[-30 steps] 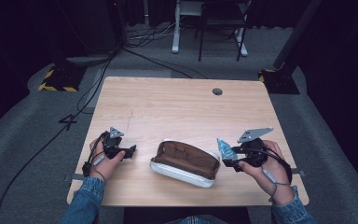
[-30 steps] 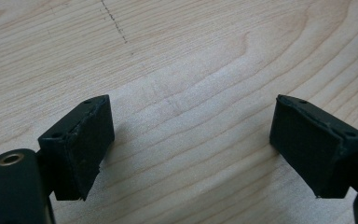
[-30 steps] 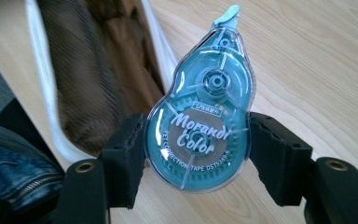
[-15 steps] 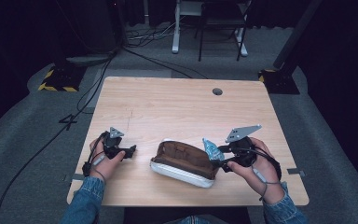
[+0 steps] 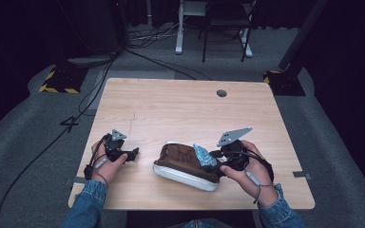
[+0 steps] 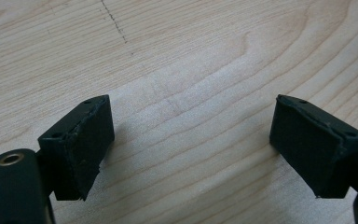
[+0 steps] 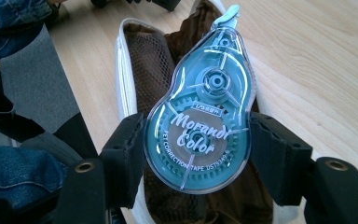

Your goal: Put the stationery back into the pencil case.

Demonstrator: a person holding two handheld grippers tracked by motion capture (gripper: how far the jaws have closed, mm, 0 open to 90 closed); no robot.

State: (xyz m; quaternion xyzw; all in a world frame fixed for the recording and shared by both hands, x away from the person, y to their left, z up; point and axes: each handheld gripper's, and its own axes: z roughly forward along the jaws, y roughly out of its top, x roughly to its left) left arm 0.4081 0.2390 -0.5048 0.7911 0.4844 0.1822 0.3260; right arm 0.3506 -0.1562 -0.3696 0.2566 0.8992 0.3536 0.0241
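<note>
My right gripper [image 5: 208,159] [image 7: 196,149] is shut on a teal correction tape dispenser [image 7: 200,126] [image 5: 203,155], its pads pressing the two flat edges. It holds the dispenser just above the open pouch [image 5: 185,163], a white-rimmed case with a brown mesh lining [image 7: 149,70], near the table's front edge. My left gripper [image 5: 132,154] [image 6: 191,144] rests on the wood to the left of the pouch, jaws wide apart with bare table between them.
The wooden table [image 5: 180,109] stretches away behind the pouch, with a round cable hole [image 5: 221,93] at the far right. A denim sleeve [image 7: 14,168] lies beside the pouch. Cables, a chair base and dark stands sit on the grey floor beyond.
My right gripper has carried the correction tape leftward, from beside the pouch's right end to over its opening. The left gripper has stayed where it was.
</note>
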